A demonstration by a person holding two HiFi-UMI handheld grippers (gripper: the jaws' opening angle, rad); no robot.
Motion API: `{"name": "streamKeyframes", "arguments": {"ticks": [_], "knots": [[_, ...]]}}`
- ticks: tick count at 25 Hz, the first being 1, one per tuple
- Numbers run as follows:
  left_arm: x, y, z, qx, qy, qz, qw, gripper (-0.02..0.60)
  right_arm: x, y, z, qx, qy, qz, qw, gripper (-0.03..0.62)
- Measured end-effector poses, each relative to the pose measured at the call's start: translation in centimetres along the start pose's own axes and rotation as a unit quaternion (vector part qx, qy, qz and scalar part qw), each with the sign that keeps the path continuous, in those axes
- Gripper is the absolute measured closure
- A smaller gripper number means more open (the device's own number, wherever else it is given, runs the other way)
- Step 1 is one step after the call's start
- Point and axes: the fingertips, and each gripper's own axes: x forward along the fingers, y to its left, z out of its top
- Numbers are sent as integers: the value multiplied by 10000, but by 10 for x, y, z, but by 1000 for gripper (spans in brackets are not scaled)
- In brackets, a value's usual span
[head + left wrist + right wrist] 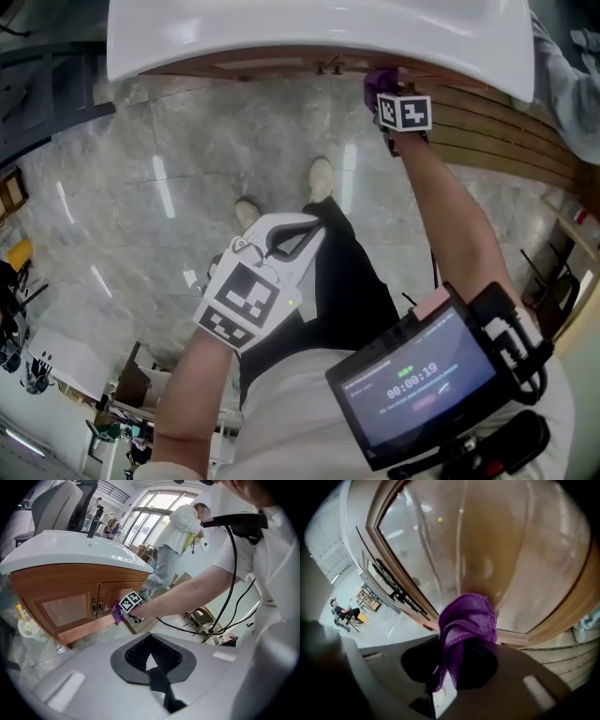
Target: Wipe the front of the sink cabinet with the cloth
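Observation:
The wooden sink cabinet [70,606] stands under a white basin top [309,37], with two doors and metal handles [96,607]. My right gripper [389,94] is shut on a bunched purple cloth [468,620], which presses against the glossy panel of the right-hand door [497,550]. From the left gripper view the cloth [116,613] sits on that door just right of the handles. My left gripper [314,228] hangs back over the floor, away from the cabinet, its jaws together and nothing in them.
Marble floor [169,187] lies below, with the person's shoes [319,178] near the cabinet base. A wooden slatted wall [506,131] runs to the right. Another person in white [176,536] stands beyond the cabinet. A small container [26,625] sits at its left corner.

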Motion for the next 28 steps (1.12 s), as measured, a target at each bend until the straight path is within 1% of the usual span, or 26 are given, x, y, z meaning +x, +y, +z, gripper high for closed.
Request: {"name": "streamKeyframes", "arguments": {"ticks": [6, 10, 12, 18, 23, 28], "knots": [[-21, -3, -9, -99, -89, 108, 9999, 575, 4, 36, 7, -144, 61, 103, 9998, 512], [-43, 22, -19, -175, -163, 143, 9996, 575, 30, 73, 19, -267, 123, 181, 9994, 513], [-52, 26, -27, -229, -191, 181, 9994, 575, 37, 87, 19, -304, 167, 196, 9992, 513], [-73, 35, -42, -373, -303, 283, 9984, 575, 48, 111, 18, -234, 242, 114, 9994, 513], [-95, 58, -63, -534, -378, 344, 9973, 575, 73, 145, 23, -255, 311, 173, 9990, 513], [-123, 67, -74, -600, -455, 394, 9964, 575, 82, 180, 31, -374, 369, 213, 9984, 513]]}}
